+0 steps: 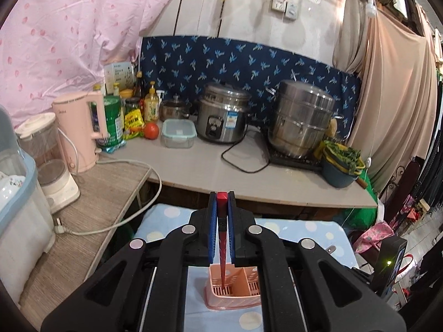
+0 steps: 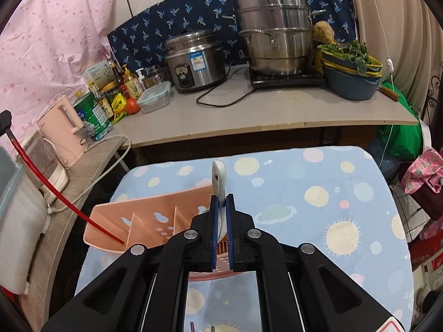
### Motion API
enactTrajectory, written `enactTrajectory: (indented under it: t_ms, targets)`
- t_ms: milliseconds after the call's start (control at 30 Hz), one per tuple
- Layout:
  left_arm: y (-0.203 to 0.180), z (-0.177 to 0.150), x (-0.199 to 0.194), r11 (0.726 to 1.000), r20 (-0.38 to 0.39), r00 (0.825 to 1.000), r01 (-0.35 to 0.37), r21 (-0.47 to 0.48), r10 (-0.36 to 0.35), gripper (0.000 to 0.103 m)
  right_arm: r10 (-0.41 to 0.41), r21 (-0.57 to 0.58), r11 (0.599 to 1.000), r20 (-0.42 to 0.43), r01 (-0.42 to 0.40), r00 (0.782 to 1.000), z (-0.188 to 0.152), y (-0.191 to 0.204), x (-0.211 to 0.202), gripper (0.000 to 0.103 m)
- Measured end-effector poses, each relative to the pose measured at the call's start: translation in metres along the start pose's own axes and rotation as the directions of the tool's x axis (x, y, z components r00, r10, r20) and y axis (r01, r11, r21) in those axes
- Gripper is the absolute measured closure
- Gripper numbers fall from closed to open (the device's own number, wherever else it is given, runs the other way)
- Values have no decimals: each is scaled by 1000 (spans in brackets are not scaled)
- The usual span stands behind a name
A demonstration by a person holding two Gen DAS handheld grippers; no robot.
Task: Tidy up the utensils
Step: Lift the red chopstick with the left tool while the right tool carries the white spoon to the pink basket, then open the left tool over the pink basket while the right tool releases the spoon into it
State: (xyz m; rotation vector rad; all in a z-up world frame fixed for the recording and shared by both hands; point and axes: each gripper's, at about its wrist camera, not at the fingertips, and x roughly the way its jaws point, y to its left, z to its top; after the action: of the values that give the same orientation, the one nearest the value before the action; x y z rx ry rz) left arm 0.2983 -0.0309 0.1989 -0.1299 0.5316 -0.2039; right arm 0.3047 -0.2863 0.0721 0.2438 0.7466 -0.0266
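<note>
A pink slotted utensil caddy (image 1: 243, 298) with several compartments stands on the table with the blue spotted cloth (image 2: 318, 207). My left gripper (image 1: 222, 197) is shut on a red chopstick (image 1: 222, 238). The chopstick slants down, and its tip rests inside an end compartment of the caddy (image 2: 155, 218). In the right wrist view the same chopstick (image 2: 55, 191) comes in from the left edge. My right gripper (image 2: 220, 197) is shut on a white utensil handle (image 2: 218, 177) with a hole at its top, held over the caddy's other end. The utensil's lower end is hidden behind the fingers.
Behind the table runs a grey counter (image 2: 277, 110) with a rice cooker (image 2: 193, 61), a stacked steel steamer (image 2: 277, 33), a basin of greens (image 2: 351, 69), a food box (image 2: 153, 99) and bottles. A pink kettle (image 1: 80, 130) and a white cable (image 1: 133, 202) sit on the left side shelf.
</note>
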Motion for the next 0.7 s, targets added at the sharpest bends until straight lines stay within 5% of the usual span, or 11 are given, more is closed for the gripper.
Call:
enactTrajectory:
  t_ms: [233,433,700]
  targets:
    - [9,-16,13,1000,-29,999,-23,-12,22,94,-3,-13,1000,-4,3,1000,-5,2,4,93]
    - [12,-24,4,999,-29,998,-47,-11,47,71,5,-8,1000,8,-5,1000,-9,0,-13,90]
    - [18,-50,-17,998,-67,996,-59,12,60,68,11,-13,1000,10,-11,1000,-36,-3,-48,82]
